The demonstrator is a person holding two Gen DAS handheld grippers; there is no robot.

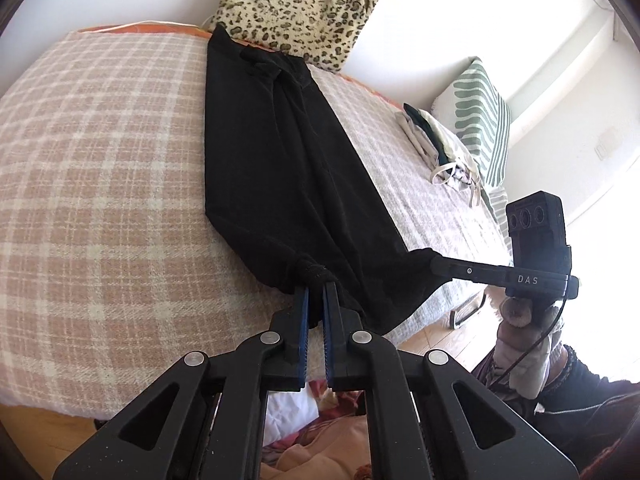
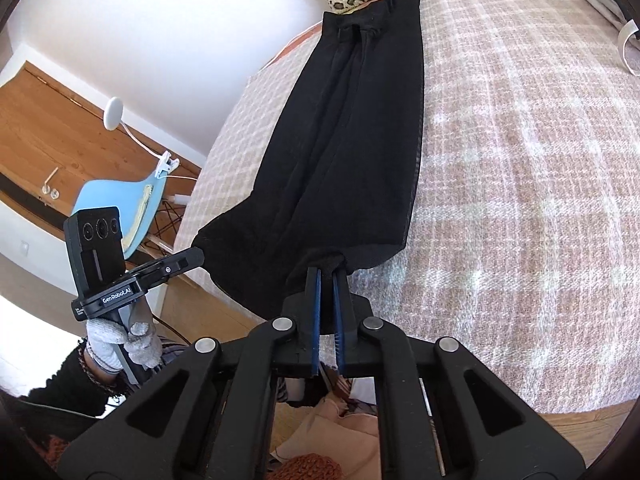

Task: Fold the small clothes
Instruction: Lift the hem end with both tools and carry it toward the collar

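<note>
A black garment (image 1: 288,168) lies stretched lengthwise on a pink-and-cream checked blanket (image 1: 100,184), its far end near a leopard-print cushion (image 1: 304,4). My left gripper (image 1: 316,286) is shut on the garment's near hem, at its left corner. My right gripper (image 1: 434,262) shows in the left wrist view, gripping the other near corner. In the right wrist view the garment (image 2: 352,140) runs away from me, my right gripper (image 2: 326,274) is shut on its bunched near hem, and my left gripper (image 2: 198,258) holds the corner at the left.
A pile of light and dark clothes (image 1: 440,148) lies at the blanket's right side beside a green-striped pillow (image 1: 480,116). A light blue chair (image 2: 120,208) and a wooden door stand left of the bed. Loose fabrics lie below the near edge.
</note>
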